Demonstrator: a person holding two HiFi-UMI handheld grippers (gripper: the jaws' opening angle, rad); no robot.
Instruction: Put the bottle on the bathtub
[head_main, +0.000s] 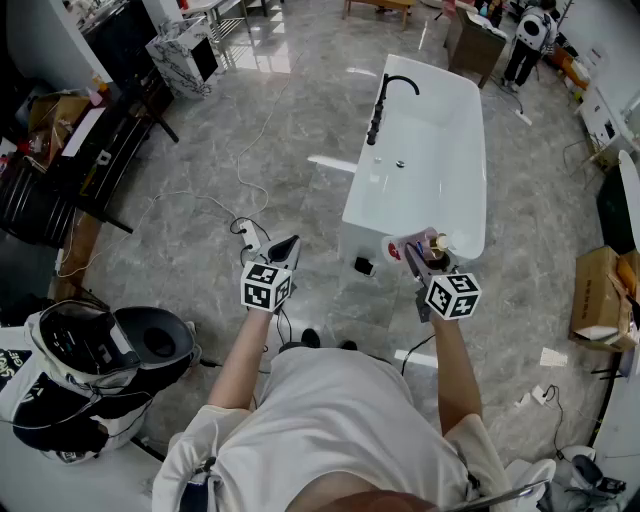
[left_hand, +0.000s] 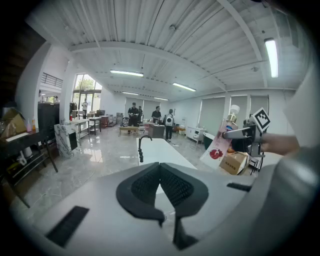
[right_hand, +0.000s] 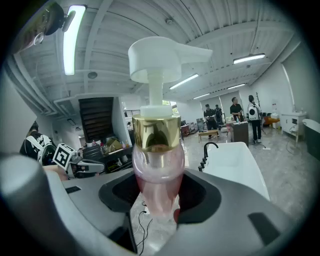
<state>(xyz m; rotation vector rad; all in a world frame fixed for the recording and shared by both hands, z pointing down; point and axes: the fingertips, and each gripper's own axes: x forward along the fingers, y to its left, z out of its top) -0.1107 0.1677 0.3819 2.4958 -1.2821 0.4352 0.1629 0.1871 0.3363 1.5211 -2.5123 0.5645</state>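
A pink bottle (right_hand: 156, 165) with a gold collar and white pump head stands upright between the jaws of my right gripper (right_hand: 157, 197), which is shut on its lower body. In the head view the bottle (head_main: 412, 245) hangs at the near end of the white bathtub (head_main: 455, 120), just over its near rim. The bathtub (right_hand: 231, 162) also lies ahead on the right in the right gripper view. My left gripper (head_main: 283, 250) is held over the floor to the left of the tub, and its pads (left_hand: 150, 186) meet with nothing between them. The left gripper view shows the bottle (left_hand: 220, 145) at the right.
A black faucet (head_main: 383, 100) rises from the tub's left rim. Cables and a power strip (head_main: 247, 236) lie on the marble floor by the tub. A black-and-white helmet and bag (head_main: 95, 350) sit at the left, a cardboard box (head_main: 598, 295) at the right, and people (head_main: 527, 40) stand far behind.
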